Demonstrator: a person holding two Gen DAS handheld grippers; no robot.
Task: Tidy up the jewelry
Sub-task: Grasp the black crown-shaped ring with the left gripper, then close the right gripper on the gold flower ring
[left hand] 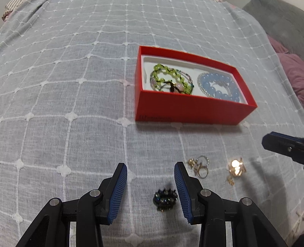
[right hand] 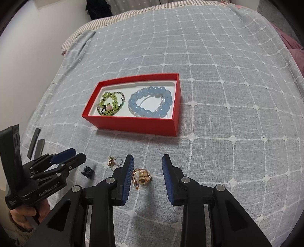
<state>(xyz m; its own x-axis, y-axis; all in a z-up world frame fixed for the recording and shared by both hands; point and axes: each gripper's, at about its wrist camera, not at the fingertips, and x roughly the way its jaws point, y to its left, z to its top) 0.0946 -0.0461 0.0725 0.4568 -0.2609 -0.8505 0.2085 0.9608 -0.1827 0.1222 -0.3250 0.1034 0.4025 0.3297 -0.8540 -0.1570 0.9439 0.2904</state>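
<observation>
A red box (left hand: 191,111) (right hand: 133,124) lies on the bedspread, holding a green bead bracelet (left hand: 171,77) (right hand: 110,102) and a blue bead bracelet (left hand: 218,85) (right hand: 150,100). Nearer me lie a dark jewelled ring (left hand: 165,198) (right hand: 87,172), a cluster of small rings (left hand: 199,166) (right hand: 114,161) and a gold piece (left hand: 236,168) (right hand: 142,177). My left gripper (left hand: 151,167) (right hand: 76,154) is open, the dark ring lying between its jaws, untouched. My right gripper (right hand: 147,158) is open, the gold piece lying by its left finger; one of its fingers (left hand: 281,146) shows at the right edge.
A grey checked bedspread (right hand: 228,95) covers the bed. Two dark flat sticks (right hand: 36,145) lie at its left edge. A pink pillow (left hand: 290,70) sits at the far right, striped bedding (right hand: 121,17) at the back. A hand (right hand: 24,214) holds the left gripper.
</observation>
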